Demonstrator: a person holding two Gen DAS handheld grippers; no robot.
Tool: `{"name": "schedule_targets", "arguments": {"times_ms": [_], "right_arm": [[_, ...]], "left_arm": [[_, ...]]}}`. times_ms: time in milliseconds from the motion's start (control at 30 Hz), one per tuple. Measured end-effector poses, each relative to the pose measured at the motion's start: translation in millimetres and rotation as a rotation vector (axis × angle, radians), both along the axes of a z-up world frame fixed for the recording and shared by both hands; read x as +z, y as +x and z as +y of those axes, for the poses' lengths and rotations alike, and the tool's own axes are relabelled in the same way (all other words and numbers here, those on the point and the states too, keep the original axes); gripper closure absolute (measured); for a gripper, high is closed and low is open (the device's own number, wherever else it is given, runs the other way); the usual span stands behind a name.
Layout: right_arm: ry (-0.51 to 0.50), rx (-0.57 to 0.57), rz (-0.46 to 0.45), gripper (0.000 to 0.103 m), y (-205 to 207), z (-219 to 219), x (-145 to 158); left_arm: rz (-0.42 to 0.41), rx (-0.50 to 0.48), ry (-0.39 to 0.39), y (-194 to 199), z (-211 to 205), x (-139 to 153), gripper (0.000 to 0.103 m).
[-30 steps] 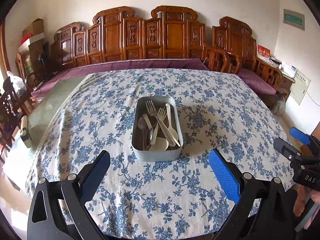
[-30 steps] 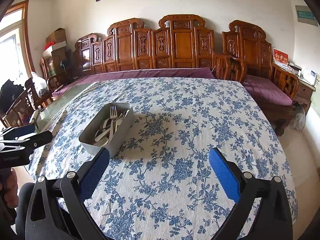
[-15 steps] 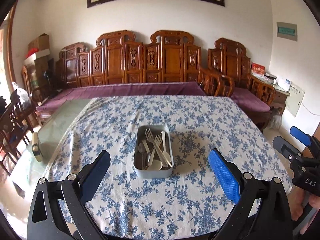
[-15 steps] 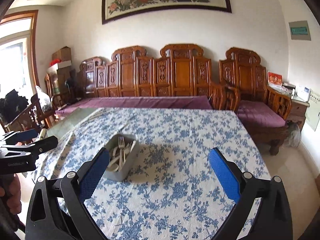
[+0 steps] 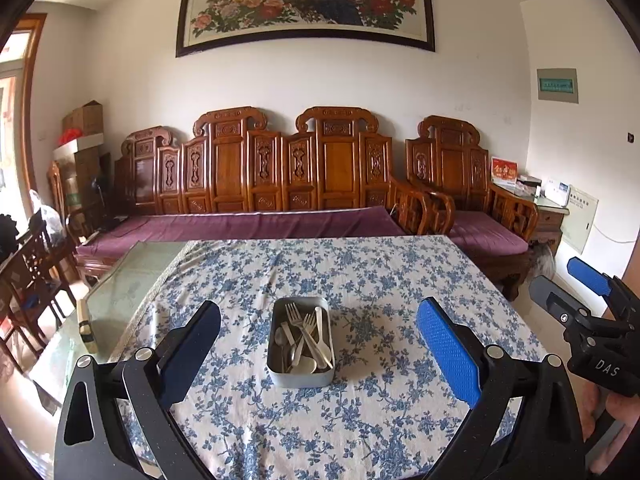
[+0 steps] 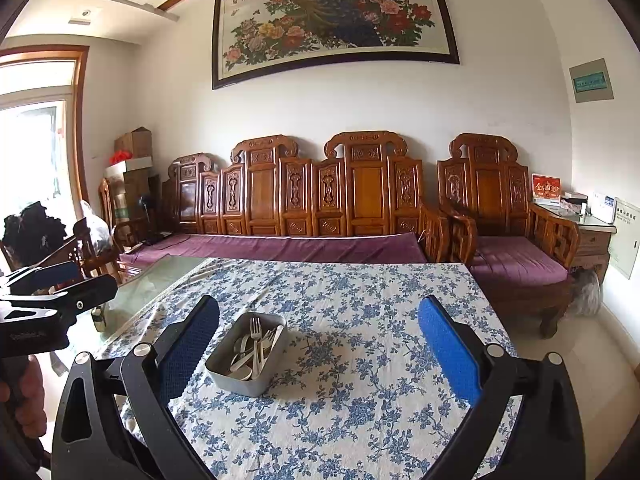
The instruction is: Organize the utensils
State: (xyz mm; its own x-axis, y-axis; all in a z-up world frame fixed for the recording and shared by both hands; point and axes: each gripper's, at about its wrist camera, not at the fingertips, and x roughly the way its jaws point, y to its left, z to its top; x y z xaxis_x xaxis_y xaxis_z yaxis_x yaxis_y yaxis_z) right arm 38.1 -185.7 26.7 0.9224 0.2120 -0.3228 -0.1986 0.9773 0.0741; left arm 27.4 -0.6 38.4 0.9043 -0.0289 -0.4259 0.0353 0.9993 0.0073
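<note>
Left wrist view showed the utensil tray (image 5: 301,376) on the counter (image 5: 400,280), ahead between the left tool (image 5: 319,344) fingers. Both tools, the right tool (image 6: 319,344) too, stood spread apart, empty.

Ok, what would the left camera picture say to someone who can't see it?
A grey metal tin of forks and spoons sits on a blue-flowered tablecloth, framed by the open left tongs.

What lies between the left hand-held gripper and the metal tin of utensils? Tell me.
Only bare floral tablecloth. In the left wrist view, the left hand-held gripper hangs open, with nothing between its fingers and the metal tin holding the forks and spoons.
</note>
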Motion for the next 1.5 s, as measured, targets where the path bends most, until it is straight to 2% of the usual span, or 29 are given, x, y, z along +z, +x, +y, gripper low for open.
{"name": "schedule_targets", "arguments": {"times_ms": [1500], "right_arm": [[-0.004, -0.012, 0.026, 0.003, 3, -2, -10]], "left_arm": [[-0.002, 0.018, 0.005, 1, -2, -6, 0.008]]}}
